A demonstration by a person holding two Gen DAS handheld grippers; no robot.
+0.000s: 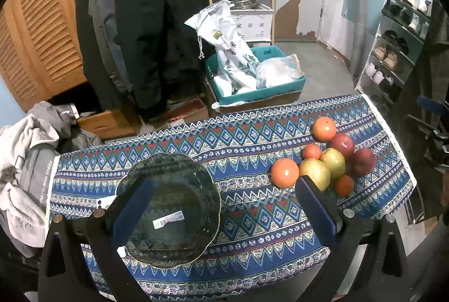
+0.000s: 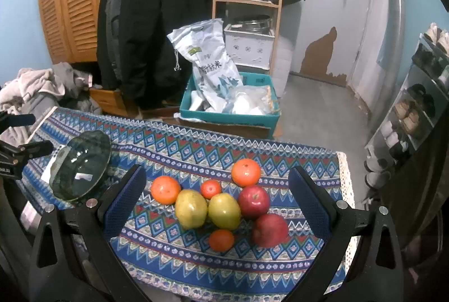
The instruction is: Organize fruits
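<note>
Step in hand: judged to be the start; no fruit is on the glass plate (image 1: 168, 209) yet.
Left gripper (image 1: 221, 206): jaws wide apart, holding nothing, hovering over the plate.
Right gripper (image 2: 217, 203): jaws wide apart, holding nothing, hanging above the fruit pile (image 2: 221, 201).
Fruit: oranges, two yellow-green fruits and two red apples (image 2: 254, 201) clustered on the patterned tablecloth (image 2: 196, 153), well to the right of the plate.
Next move: probably lower the right gripper, close on one fruit, and carry it to the plate.
Hard to make out: what kind the yellow-green fruits are; the plate's label text; the white things under the plate's left side.

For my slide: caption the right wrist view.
Open right gripper hovers over eight clustered fruits on a patterned tablecloth, glass plate alongside.
</note>
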